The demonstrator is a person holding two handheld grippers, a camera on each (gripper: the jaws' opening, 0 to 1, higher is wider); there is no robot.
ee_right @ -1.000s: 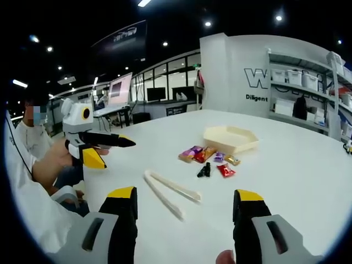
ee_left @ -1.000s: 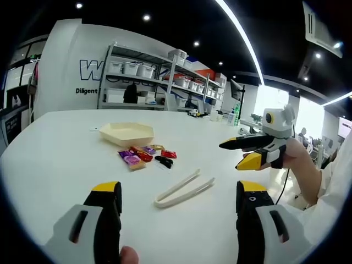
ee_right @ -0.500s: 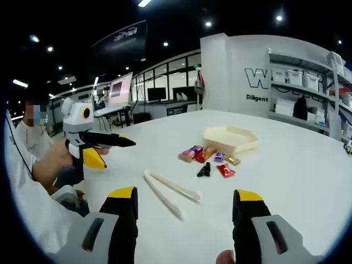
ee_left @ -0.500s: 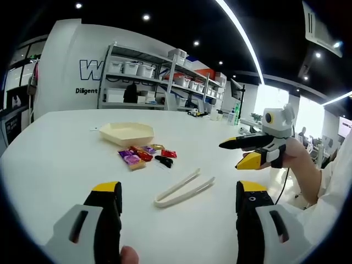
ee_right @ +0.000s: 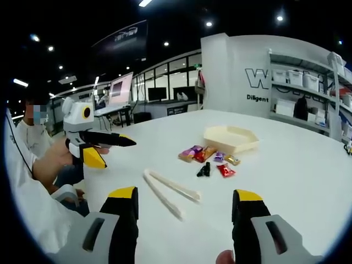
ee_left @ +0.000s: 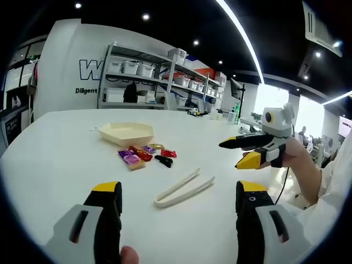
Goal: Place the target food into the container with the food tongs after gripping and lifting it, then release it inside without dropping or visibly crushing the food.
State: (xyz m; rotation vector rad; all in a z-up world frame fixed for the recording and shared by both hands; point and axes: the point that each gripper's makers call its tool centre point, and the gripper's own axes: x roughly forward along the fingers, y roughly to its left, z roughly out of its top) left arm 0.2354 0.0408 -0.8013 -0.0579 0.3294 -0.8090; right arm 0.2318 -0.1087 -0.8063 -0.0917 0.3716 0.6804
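Observation:
Cream food tongs (ee_left: 183,190) (ee_right: 168,192) lie flat on the white table (ee_left: 49,159), untouched, just beyond both pairs of jaws. Farther off sits a pile of wrapped candies (ee_left: 144,155) (ee_right: 208,155) with a small black piece (ee_left: 163,160) (ee_right: 204,169) beside it. Behind them stands an empty beige hexagonal container (ee_left: 127,132) (ee_right: 231,137). My left gripper (ee_left: 177,187) is open and empty; it also enters the right gripper view from the left (ee_right: 120,153). My right gripper (ee_right: 185,192) is open and empty too, held above the table's right side (ee_left: 228,155).
Metal shelves with white bins (ee_left: 154,77) (ee_right: 308,82) line the far wall. A seated person (ee_right: 30,137) and a monitor (ee_right: 121,88) are off the table's side. A hand and a white sleeve (ee_left: 313,176) hold the right gripper.

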